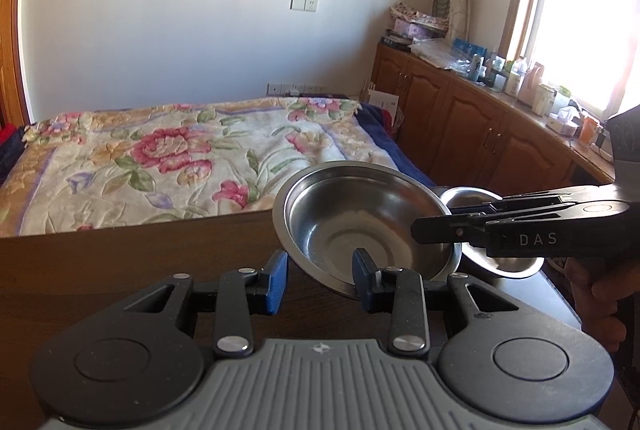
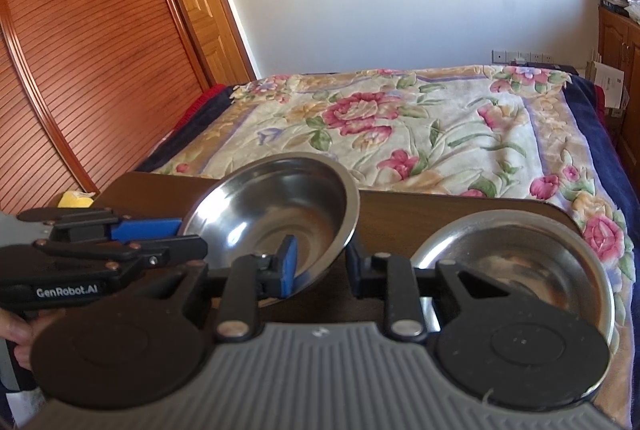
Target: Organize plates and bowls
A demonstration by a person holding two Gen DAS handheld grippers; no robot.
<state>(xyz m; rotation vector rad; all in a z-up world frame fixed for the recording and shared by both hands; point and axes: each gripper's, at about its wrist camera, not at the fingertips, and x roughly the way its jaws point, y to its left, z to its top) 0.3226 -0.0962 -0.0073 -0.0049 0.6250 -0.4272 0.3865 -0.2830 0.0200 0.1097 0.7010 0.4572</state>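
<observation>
Now, your left hand-held gripper [image 1: 320, 280] stands open, one pad inside the tilted steel bowl [image 1: 362, 226] at its near rim, the other outside and not touching. Your right hand-held gripper [image 2: 322, 266] straddles the same bowl's rim with its jaws apart too (whether it bears any weight, I cannot tell). Close one grip firmly before lifting, since the steel looks slippery. Just beyond the tilted bowl, the second bowl [image 2: 516, 262] rests on the bench [image 2: 440, 214]; nest the first squarely into it.

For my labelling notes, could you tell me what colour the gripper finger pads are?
Blue pads on black fingers, clearest in the right wrist view.
</observation>
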